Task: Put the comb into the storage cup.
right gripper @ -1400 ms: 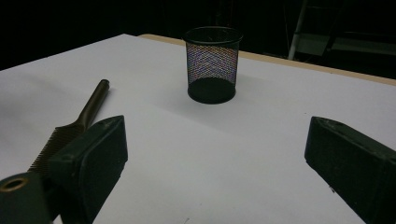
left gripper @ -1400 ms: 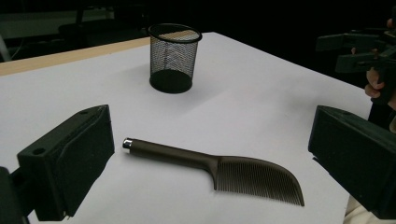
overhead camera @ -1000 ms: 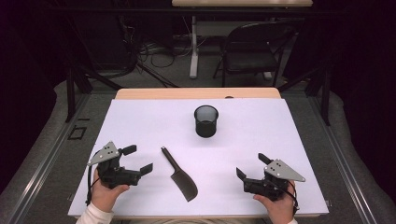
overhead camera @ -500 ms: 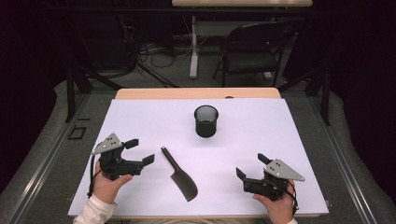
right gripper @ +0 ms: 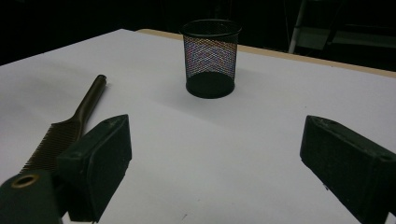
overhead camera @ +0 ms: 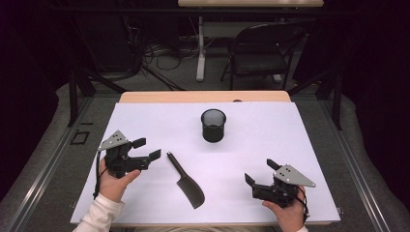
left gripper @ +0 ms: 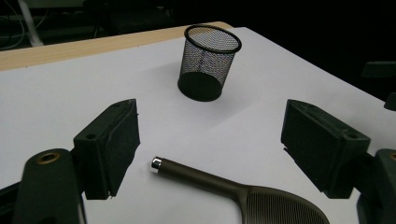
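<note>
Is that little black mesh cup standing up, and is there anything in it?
The mesh cup stands upright on the white table, open mouth up. It looks empty: through the mesh and rim, only its dark bottom shows.

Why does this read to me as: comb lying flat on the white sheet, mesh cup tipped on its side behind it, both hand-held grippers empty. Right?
One thing is wrong: the mesh cup stands upright, open end up, as the left gripper view shows. The comb does lie flat on the white sheet, and the left hand-held gripper and right hand-held gripper are empty.
</note>
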The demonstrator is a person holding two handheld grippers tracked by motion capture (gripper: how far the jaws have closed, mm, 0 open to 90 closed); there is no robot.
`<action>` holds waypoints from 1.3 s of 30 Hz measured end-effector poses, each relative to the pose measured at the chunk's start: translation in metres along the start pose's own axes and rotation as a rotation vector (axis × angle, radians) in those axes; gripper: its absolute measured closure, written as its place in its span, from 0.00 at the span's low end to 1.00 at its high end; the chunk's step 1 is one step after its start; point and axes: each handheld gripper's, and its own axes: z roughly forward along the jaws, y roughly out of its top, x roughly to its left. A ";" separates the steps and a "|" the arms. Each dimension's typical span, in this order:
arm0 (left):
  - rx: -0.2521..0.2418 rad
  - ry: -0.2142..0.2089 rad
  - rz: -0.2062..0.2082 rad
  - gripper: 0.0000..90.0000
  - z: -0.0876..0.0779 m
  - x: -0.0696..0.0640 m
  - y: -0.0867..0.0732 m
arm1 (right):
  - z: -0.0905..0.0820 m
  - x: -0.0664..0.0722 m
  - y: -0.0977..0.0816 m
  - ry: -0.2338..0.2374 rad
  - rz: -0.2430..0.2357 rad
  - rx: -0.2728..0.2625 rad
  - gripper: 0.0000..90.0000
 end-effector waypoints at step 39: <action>0.107 0.065 0.007 0.50 0.036 0.014 0.013 | 0.001 0.000 -0.001 0.016 0.000 0.013 0.13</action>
